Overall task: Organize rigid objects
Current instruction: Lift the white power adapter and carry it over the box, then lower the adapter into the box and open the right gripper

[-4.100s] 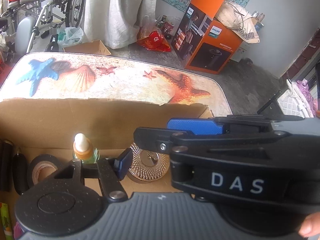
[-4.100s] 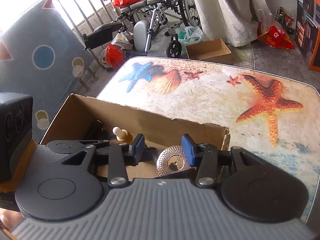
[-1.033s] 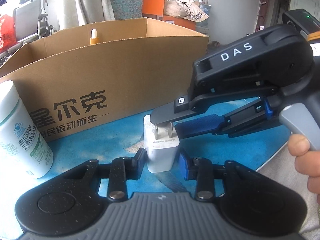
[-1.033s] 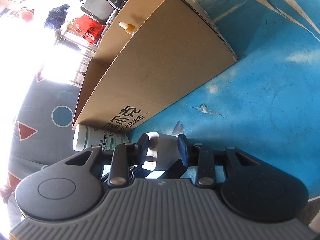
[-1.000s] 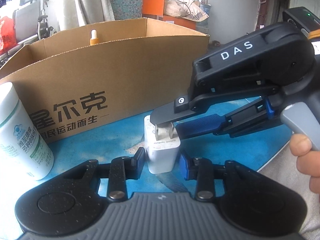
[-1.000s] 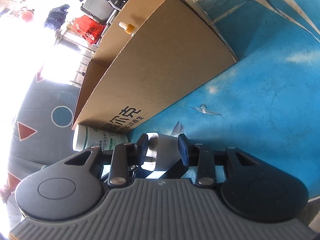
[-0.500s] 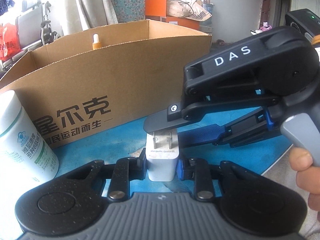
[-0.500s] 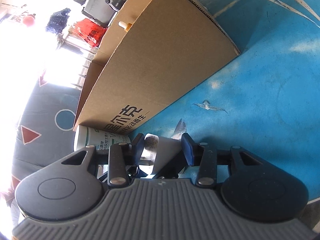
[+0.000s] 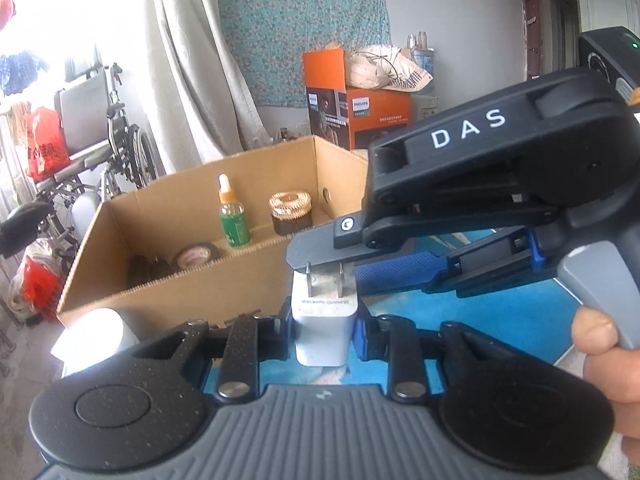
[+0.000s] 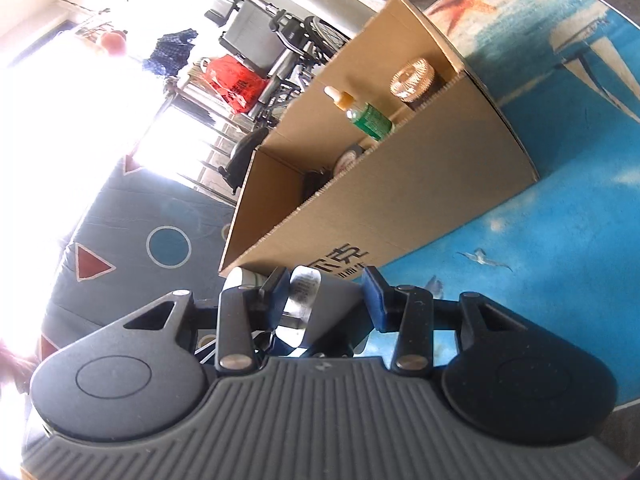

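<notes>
left tongs [image 9: 323, 326] pinching a white charger [image 9: 323, 320] by its sides, prongs up, lifted just above the blue desk [image 9: 500, 316] near its front edge; right tongs [image 9: 320, 254] spread, one flat finger touching the prong tips from above, the blue-padded one just to the charger's right. in the right wrist view, right tongs [image 10: 326, 296] wide apart around the charger [image 10: 320, 304]. behind, cardboard box [image 9: 168, 300] on the desk holding a green dropper bottle [image 9: 233, 220], gold-lidded jar [image 9: 290, 212] and tape roll [image 9: 196, 257]; white bottle [image 9: 94, 338] just outside the box's near left corner.
</notes>
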{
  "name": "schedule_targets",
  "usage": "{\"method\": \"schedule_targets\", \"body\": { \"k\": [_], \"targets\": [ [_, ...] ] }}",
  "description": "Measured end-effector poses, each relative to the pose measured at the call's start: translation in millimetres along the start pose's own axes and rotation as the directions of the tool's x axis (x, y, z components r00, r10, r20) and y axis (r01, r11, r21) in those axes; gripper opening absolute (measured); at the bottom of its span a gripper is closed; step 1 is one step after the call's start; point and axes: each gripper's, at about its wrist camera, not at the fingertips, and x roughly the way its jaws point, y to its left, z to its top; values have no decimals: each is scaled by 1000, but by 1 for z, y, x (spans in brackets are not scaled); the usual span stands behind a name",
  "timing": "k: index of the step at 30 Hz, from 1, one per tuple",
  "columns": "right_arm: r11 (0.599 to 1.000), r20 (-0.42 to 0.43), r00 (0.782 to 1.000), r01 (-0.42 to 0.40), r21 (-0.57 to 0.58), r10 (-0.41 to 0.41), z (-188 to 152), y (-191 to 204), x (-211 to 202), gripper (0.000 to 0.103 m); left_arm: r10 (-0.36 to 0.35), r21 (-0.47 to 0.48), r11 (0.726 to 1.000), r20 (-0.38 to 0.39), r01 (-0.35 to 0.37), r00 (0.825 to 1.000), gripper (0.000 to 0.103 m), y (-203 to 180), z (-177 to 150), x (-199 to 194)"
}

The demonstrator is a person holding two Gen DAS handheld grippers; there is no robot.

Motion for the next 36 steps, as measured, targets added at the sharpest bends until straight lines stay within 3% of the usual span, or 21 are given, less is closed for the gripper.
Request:
{"method": "schedule_targets", "body": {
  "k": [5, 7, 11, 15, 20, 28, 32, 36],
  "targets": [
    [996, 19, 998, -54, -72, 56, 46, 32, 2, 40, 46, -9, 999, 55, -45, 997, 28, 13, 44, 1],
    [995, 7, 998, -63, -80, 64, 69, 39, 10, 41, 33, -58, 998, 49, -30, 998, 28, 26, 60, 12],
    [996, -46, 999, -30, -79, 26, 110, 41, 41, 41, -4, -143, 990, -32, -1, 999, 28, 51, 83, 48],
    [1000, -150, 988, 21, -8, -21, 142, 22, 89, 41, -32, -201, 980, -159, -1, 987, 28, 74, 89, 90],
    [994, -284, 957, 88, 72, -64, 150, -7, 143, 41, -58, -250, 968, -298, -19, 953, 28, 99, 82, 129],
    [983, -391, 907, 182, 24, -158, 145, -16, 194, 42, -67, -279, 959, -394, -50, 917, 28, 106, 79, 153],
    [979, -408, 894, 202, 4, -183, 141, -15, 203, 41, -88, -299, 953, -407, -41, 909, 28, 108, 77, 159],
    [977, -403, 893, 214, -15, -202, 139, -16, 207, 41, -104, -321, 947, -392, -30, 914, 26, 112, 76, 160]
  ]
}}
